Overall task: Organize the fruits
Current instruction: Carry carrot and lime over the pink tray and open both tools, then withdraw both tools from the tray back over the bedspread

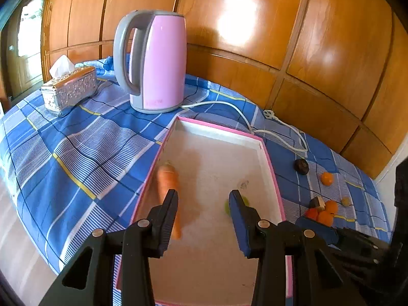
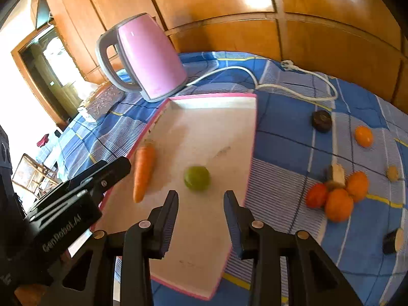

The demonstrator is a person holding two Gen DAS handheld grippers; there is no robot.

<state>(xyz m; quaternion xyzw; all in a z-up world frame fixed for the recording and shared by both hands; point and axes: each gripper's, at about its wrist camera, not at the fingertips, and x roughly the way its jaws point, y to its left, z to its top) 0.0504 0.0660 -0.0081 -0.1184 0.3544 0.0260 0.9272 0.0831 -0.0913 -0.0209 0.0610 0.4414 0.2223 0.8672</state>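
Observation:
A pink-rimmed white tray [image 1: 260, 142] [image 2: 251, 137] lies on the blue checked cloth. In it lie a carrot [image 1: 167, 181] [image 2: 144, 170] by the left wall and a green lime [image 2: 197, 178], half hidden behind a fingertip in the left wrist view [image 1: 245, 200]. My left gripper [image 1: 203, 199] is open and empty above the tray, between carrot and lime. My right gripper [image 2: 201, 199] is open and empty just in front of the lime. Right of the tray lie oranges [image 2: 339, 204] [image 1: 326, 218], a red fruit [image 2: 316, 195] and a lone orange [image 2: 364, 136] [image 1: 327, 178].
A pink kettle [image 1: 158, 61] [image 2: 148, 58] stands behind the tray, its white cord [image 1: 275, 132] [image 2: 293, 86] trailing right. A silver tissue box [image 1: 68, 89] sits at the back left. Dark round pieces [image 2: 321, 119] [image 1: 301, 165] and small bits [image 2: 392, 173] lie among the fruit. A wooden wall is behind.

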